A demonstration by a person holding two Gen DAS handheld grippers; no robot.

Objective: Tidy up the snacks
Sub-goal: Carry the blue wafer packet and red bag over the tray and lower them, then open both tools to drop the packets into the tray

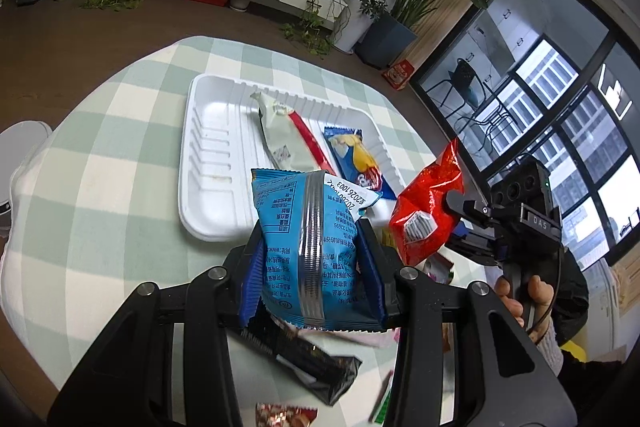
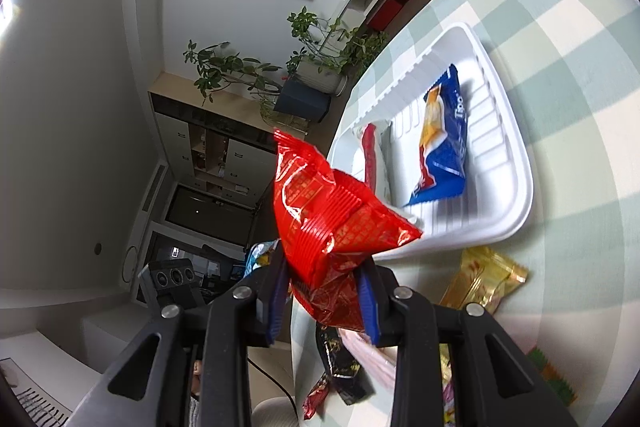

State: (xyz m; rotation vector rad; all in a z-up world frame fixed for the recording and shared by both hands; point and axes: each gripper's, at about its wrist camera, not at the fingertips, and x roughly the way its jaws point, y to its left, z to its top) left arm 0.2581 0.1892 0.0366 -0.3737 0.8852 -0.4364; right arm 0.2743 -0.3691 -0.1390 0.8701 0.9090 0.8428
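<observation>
Carrying both packets toward the white ribbed foam tray (image 1: pixel 200 163) at once, you need to keep them apart so they do not snag over it: your left gripper (image 1: pixel 316 259) is clenched on a puffy light-blue foil snack packet with a silver back seam (image 1: pixel 308 239), held upright above the green-and-white checked tablecloth (image 1: pixel 100 167) just short of the tray's near rim, and your right gripper (image 2: pixel 326 297) is clamped on a crinkly red foil snack packet (image 2: pixel 328 223) just beside the tray's near corner. Both grips sit low on air-filled bags, so hold the squeeze steady and lower each packet onto bare tray floor before letting go; I judge the open left half of the tray the better spot for the blue one. Already lying in the tray are a dark-blue wrapper with a yellow picture (image 2: pixel 444 147) and a pale grey packet with a red strip (image 1: pixel 280 135). More wrappers wait on the cloth, among them a gold foil packet (image 2: pixel 480 279) and a black wrapper (image 1: pixel 308 355). Of the writing, the dark-blue wrapper shows what looks like "Tipo", the blue packet's date stamp is upside down and reads only in part, its Chinese back text is too small, and the right gripper's body carries "DAS".
</observation>
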